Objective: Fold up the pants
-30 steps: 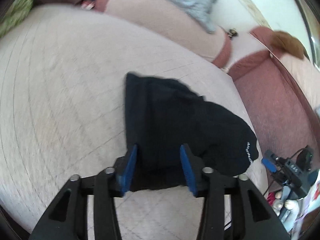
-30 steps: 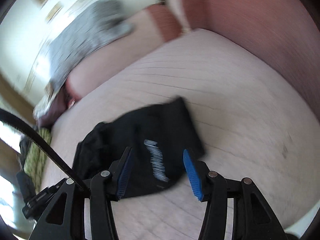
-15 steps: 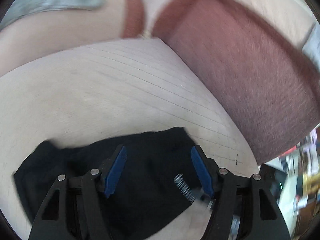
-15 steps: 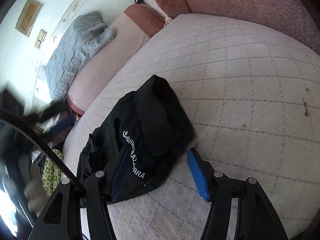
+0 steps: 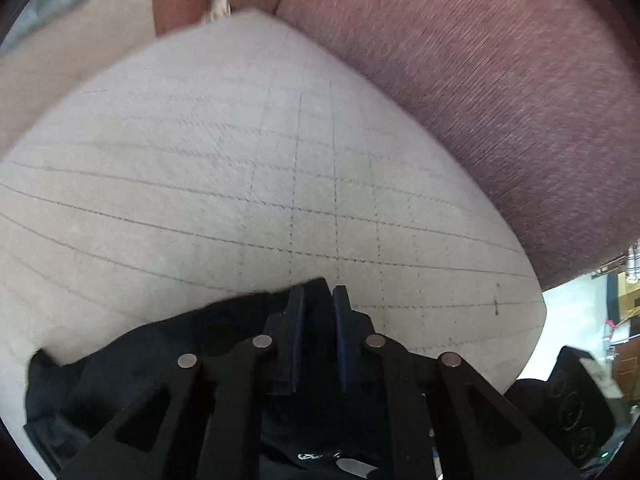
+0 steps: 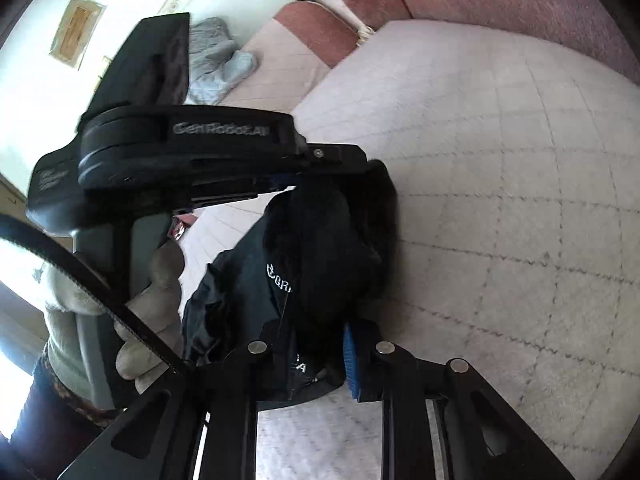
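Gripping the black pants (image 5: 224,344) with both tools, you look mid-fold: your left gripper (image 5: 319,300) is pinched tight on a fold of cloth, and your right gripper (image 6: 316,344) is clamped on the bundle too. The pants sit bunched near the front edge of the quilted cushion (image 5: 280,160) — next, judging from this, carry the pinched edge across and lay it flat.

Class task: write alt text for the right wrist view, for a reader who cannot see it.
The right gripper is closed on bunched black pants with white lettering, lying on a pale quilted cushion. The left gripper, held in a gloved hand, grips the same pants further along.
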